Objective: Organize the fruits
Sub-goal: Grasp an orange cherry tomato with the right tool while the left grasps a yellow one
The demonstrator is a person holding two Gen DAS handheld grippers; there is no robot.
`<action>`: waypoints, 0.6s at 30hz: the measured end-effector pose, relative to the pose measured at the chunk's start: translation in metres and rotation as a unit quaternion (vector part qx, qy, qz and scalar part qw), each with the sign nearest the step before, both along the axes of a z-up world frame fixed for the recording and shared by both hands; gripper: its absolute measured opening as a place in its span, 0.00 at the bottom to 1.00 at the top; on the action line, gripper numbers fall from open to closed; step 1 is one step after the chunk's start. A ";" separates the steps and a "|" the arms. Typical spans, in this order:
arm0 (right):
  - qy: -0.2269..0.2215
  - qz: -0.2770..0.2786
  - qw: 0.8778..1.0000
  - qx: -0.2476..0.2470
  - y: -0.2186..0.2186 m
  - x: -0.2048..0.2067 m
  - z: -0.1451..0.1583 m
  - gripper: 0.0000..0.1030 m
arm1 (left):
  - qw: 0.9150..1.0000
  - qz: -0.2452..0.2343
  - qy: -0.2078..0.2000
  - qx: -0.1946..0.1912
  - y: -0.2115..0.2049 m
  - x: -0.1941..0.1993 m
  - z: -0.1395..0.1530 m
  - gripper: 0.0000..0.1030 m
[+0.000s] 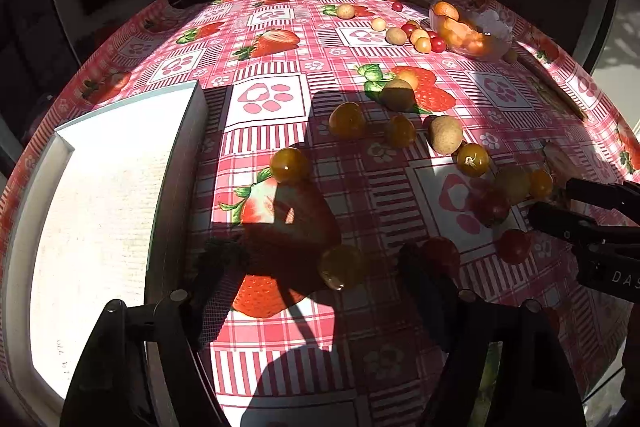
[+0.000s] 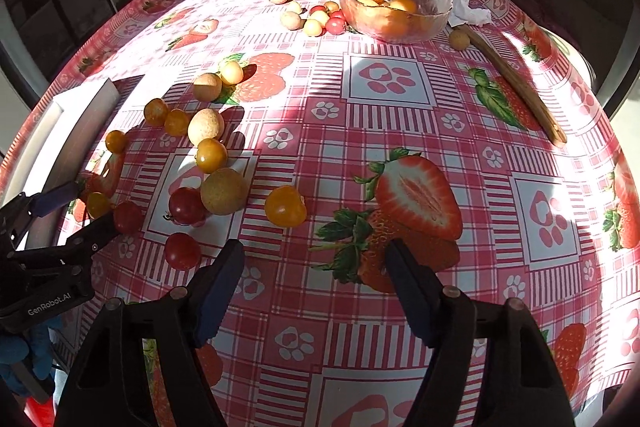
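Sunlit strawberry-print tablecloth (image 2: 400, 131) carries scattered cherry tomatoes and small round fruits, more heaped in a glass bowl (image 2: 394, 13) at the far edge. Left gripper (image 1: 320, 291) brackets a yellow tomato (image 1: 342, 267), jaws apart, beside a white tray (image 1: 100, 195). Right gripper (image 2: 316, 283) stands open over bare cloth.

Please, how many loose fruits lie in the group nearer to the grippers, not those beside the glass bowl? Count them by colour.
Red tomatoes: 3
Orange-yellow tomatoes: 6
Tan round fruits: 3
Pale yellow fruit: 1
Total: 13
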State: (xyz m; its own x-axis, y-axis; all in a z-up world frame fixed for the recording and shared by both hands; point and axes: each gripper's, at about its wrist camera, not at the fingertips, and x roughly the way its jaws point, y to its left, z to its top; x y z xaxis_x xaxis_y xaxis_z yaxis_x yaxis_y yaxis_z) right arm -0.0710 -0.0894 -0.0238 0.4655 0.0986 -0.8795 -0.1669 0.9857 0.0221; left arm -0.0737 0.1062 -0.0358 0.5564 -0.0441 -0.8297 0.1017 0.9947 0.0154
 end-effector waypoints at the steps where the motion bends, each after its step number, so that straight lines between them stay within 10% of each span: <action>1: -0.004 0.001 1.000 -0.006 0.002 0.002 0.000 0.69 | 1.000 0.000 0.000 -0.002 0.000 0.000 0.000 0.75; 8: -0.021 0.013 1.000 0.009 0.011 0.011 0.004 0.21 | 0.999 -0.028 -0.005 -0.018 -0.010 -0.008 0.005 0.23; 18: -0.001 -0.008 0.995 0.100 -0.014 -0.012 0.015 0.21 | 0.997 -0.025 0.003 -0.074 -0.003 -0.022 0.016 0.23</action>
